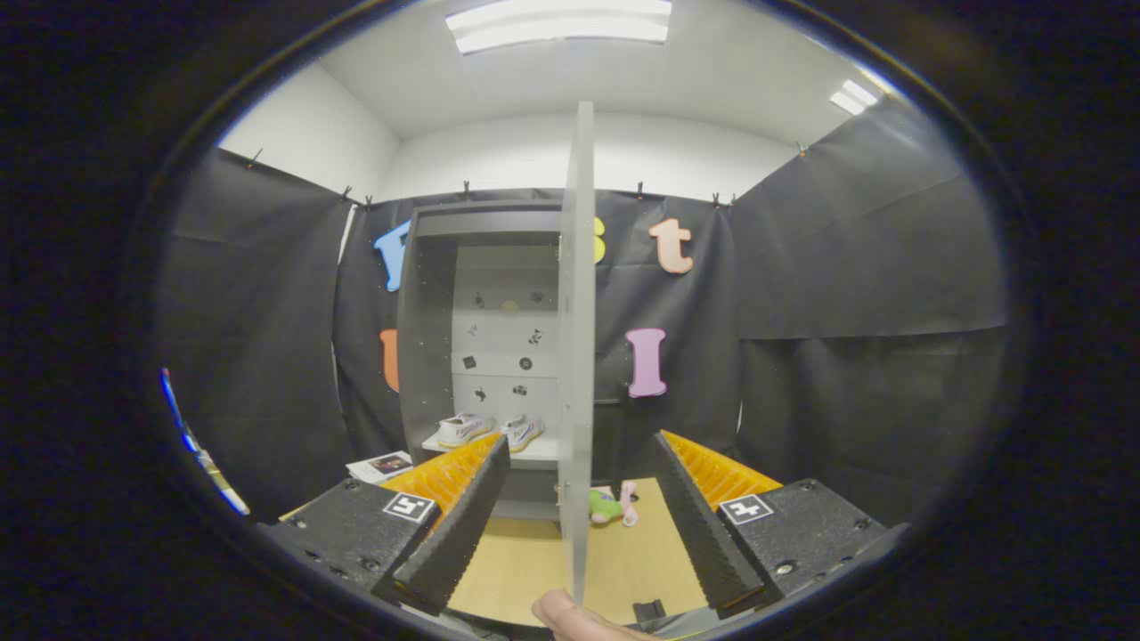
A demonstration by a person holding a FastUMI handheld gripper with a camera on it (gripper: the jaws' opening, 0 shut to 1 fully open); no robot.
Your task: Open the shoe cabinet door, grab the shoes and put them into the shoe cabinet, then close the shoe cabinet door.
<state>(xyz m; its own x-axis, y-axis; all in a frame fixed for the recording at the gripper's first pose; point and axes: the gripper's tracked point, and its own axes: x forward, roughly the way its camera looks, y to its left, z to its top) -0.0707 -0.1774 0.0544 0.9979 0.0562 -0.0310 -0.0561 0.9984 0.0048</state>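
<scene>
Fingertip [570, 614]: a person's fingertip lay nearest the camera, at the near edge of the counter [525, 570], just at the foot of the door's edge.
Jaws [579, 525]: spread wide apart, clamped on nothing; the door's edge stood upright in the gap between them, touching neither.
Door [577, 356]: swung open, seen edge-on, running from near the counter's near edge up toward the ceiling.
Cabinet [427, 338]: stood at the far edge of the counter, beyond the left finger, its inside open to view.
Shoes [488, 430]: a pale pair, side by side on the low shelf [539, 452] inside the cabinet, toes pointing outward.
Step in hand: by my reading, the shoes were already in, so closing the door was what remained.
How to do it well: I would bring one finger flat against the door's free edge and push in a slow arc about the hinge, not pinch it; keep the push low and steady so the panel does not bounce back.
Risk: the small toy [611, 505] on the counter just beyond the door could be in the sweep; whether it blocks the door I could not tell.
Paper [383, 465]: lay at the cabinet's left foot, clear of the door.
</scene>
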